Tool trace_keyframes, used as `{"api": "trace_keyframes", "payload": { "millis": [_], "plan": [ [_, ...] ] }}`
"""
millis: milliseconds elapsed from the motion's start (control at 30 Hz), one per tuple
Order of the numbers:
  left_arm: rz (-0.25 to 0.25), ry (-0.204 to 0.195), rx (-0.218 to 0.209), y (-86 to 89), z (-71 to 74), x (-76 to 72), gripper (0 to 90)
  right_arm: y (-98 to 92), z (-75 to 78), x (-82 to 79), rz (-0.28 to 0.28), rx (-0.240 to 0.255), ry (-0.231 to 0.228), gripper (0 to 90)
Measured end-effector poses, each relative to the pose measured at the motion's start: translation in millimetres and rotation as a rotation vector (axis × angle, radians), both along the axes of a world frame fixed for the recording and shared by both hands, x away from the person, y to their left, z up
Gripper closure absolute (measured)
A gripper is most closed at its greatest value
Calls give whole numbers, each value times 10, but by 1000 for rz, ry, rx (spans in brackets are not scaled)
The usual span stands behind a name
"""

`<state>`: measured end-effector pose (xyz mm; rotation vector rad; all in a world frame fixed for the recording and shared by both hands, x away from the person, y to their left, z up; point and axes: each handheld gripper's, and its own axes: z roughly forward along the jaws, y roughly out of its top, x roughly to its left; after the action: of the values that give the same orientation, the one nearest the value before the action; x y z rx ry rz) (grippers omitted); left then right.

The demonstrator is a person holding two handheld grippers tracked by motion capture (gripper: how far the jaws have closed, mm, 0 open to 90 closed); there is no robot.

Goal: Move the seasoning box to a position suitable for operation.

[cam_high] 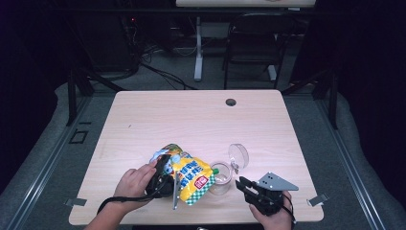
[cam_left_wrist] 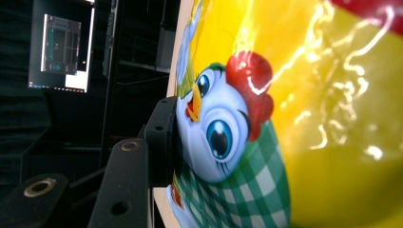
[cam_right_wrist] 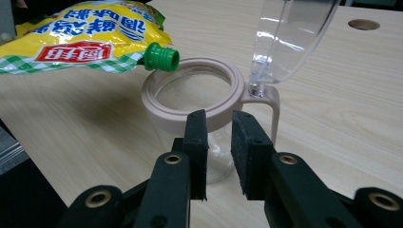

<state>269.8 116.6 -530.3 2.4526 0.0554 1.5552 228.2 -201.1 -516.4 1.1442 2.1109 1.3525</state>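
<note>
the left gripper [cam_high: 165, 175] is clamped on the pouch [cam_high: 191, 176] — in the left gripper view one black pad [cam_left_wrist: 164, 142] presses flat against the printed chicken face, and the foil [cam_left_wrist: 294, 118] bulges around it. its jaws stand fairly wide, with the pouch filling the gap. in the high view the pouch is held off the table [cam_high: 201, 120] at about 6 o'clock from the table's middle, tilted so its green cap [cam_right_wrist: 161, 58] points toward 3 o'clock. the left hand [cam_high: 136, 182] wraps the gripper from the 9 o'clock side.

in the right gripper view the cap sits just at the rim of the jar [cam_right_wrist: 190, 97], touching or nearly so; i cannot tell which. the jar is clear with a beige ring around its mouth, and it stands upright just beside the pouch, at 3 o'clock from it. its clear lid [cam_right_wrist: 292, 38] is flipped up on a hinge at the jar's far-right side — about 1 o'clock from the jar in the high view.

the right gripper [cam_high: 245, 187] is at 4 o'clock from the jar, near it but apart. its jaws are only a narrow way open, with nothing between the pads [cam_right_wrist: 252, 152]; the jar rim lies just past the tips. the right hand [cam_high: 273, 218] holds it at the table's near edge.
</note>
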Motion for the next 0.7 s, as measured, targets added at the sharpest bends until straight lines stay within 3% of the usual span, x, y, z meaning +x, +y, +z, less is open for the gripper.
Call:
{"api": "trace_keyframes", "payload": {
  "millis": [700],
  "plan": [
    [9, 14, -6, -55, -11, -14, 545, 138, 28, -20, 33, -1, -32, 755]
  ]
}}
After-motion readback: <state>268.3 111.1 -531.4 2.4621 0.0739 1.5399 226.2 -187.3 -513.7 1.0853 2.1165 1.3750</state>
